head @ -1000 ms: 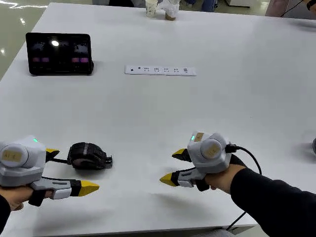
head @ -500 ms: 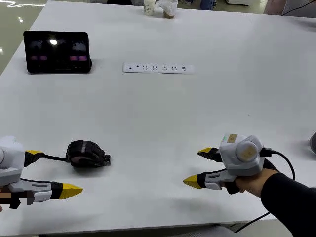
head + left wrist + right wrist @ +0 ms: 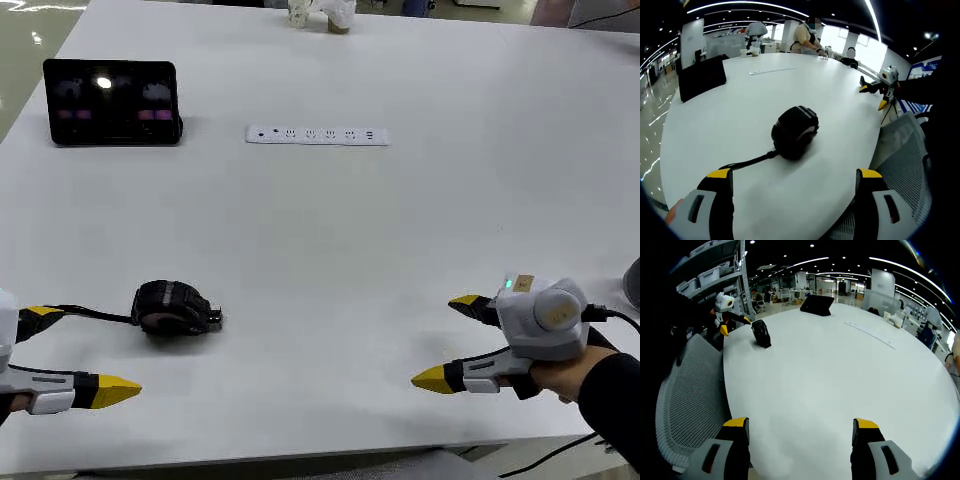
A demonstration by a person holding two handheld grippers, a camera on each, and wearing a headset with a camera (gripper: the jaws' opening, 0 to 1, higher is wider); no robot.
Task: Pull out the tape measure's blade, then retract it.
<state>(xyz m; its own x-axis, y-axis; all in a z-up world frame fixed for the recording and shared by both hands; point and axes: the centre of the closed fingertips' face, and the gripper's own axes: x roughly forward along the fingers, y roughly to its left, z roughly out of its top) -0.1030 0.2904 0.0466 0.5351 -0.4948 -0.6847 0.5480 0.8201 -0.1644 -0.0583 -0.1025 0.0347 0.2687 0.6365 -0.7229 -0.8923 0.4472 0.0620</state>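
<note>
A black tape measure (image 3: pixel 172 308) lies on the white table (image 3: pixel 330 230) at the front left, its blade wound in and its black strap (image 3: pixel 85 315) trailing left. My left gripper (image 3: pixel 80 352) is open at the table's front left corner, a short way left of the tape measure, holding nothing. In the left gripper view the tape measure (image 3: pixel 795 131) sits ahead of and between the open jaws, untouched. My right gripper (image 3: pixel 447 340) is open near the front right edge, far from the tape measure (image 3: pixel 761 333), with bare table between its jaws.
A dark tablet (image 3: pixel 112 102) stands at the back left. A white power strip (image 3: pixel 317 135) lies at the back middle, with cups (image 3: pixel 315 14) at the far edge. A mesh chair (image 3: pixel 685 390) stands by the near edge.
Both grippers have drawn apart: the left slid leftward away from the tape measure, the right slid rightward and toward the front edge. The tape measure has stayed in place.
</note>
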